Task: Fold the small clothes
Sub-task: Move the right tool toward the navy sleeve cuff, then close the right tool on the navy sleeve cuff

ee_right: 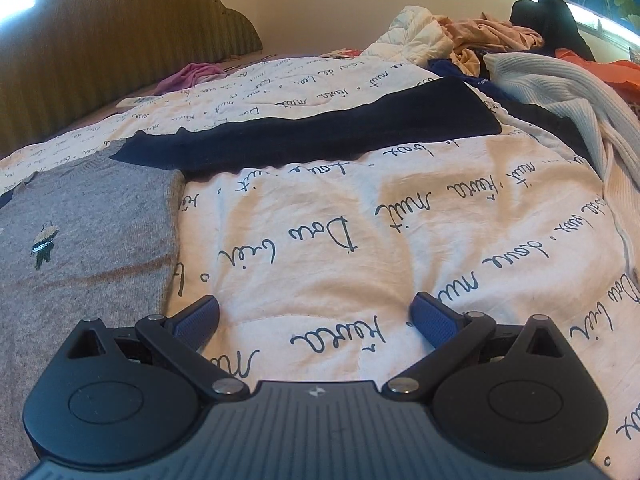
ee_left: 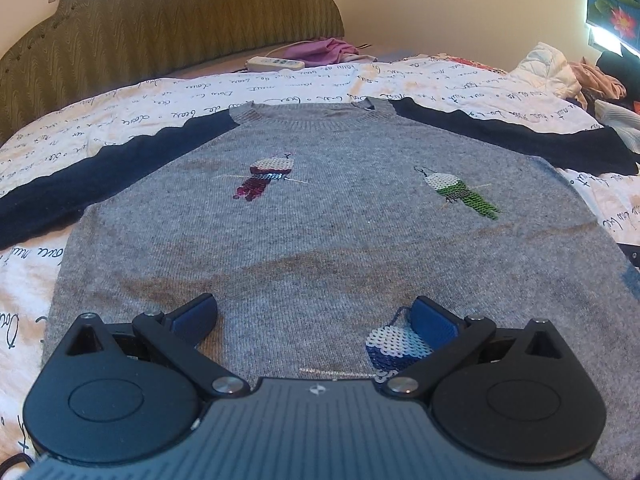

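A small grey knit sweater (ee_left: 320, 232) with navy sleeves lies flat, face up, on the white bedspread with script print (ee_left: 100, 108); both sleeves are spread out sideways. Sequin patches decorate its front. My left gripper (ee_left: 314, 316) hovers open over the sweater's lower hem, nothing between its blue fingers (ee_left: 196, 316). In the right wrist view the sweater's grey body (ee_right: 88, 232) is at the left and its right navy sleeve (ee_right: 320, 132) stretches across the bedspread (ee_right: 360, 220). My right gripper (ee_right: 314, 316) is open above bare bedspread, just right of the sweater's side edge.
A padded olive headboard (ee_left: 160, 20) stands at the back. A white power strip (ee_left: 276, 64) and a pink garment (ee_left: 320, 50) lie near it. A pile of other clothes (ee_right: 500, 40), including a pale blue ribbed knit (ee_right: 560, 92), crowds the right side of the bed.
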Demonstrator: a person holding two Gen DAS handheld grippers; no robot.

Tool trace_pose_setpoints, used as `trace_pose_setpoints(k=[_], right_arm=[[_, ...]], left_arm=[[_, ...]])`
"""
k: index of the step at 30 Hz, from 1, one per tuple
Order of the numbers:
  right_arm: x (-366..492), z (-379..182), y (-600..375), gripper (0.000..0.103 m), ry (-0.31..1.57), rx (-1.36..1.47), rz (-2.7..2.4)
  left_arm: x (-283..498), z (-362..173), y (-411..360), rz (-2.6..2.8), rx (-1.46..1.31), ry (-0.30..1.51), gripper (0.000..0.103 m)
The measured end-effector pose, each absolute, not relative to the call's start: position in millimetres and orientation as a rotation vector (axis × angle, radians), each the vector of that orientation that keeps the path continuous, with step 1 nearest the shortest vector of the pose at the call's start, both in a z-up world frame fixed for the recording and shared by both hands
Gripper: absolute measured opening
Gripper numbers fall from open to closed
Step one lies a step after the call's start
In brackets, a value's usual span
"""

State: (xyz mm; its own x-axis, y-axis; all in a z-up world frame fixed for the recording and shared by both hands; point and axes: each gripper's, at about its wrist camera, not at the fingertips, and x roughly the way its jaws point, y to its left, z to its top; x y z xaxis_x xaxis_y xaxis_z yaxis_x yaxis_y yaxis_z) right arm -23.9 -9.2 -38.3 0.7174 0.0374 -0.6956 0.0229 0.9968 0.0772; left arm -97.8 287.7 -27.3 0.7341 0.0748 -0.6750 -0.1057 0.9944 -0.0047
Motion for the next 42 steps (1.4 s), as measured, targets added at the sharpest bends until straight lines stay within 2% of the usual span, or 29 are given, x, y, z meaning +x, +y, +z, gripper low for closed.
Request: trace_pose_setpoints(k=[11,19,23,31,40,42], right_arm=[[-21,-41,-13,0.103,0.769,0.144,0.087],[-13,-36,-14,0.103,0.793,0.069,0.091],[-3,-23,-27,0.103,0.733,0.084,0.073],[72,9,-119,0.103,0.567,0.345,-0.040],[143,-19,-207,0.103,0.645,0.755,-0.097],[148,-27,-210,0.099,0.635,0.780,-0.122]], left_arm=[[-97,-30,291,0.113,-0.002,0.738,0.103],[-96,-31,292,0.109,-0.004,0.744,0.103],[-96,-32,292,0.109,-0.005,0.739,0.103],[-97,-31,291,0.111,-0.001,0.732,0.103],[-97,-32,292,0.108,0.000,0.730,0.103],[-97,-32,292,0.105,-0.006,0.734,0.103]])
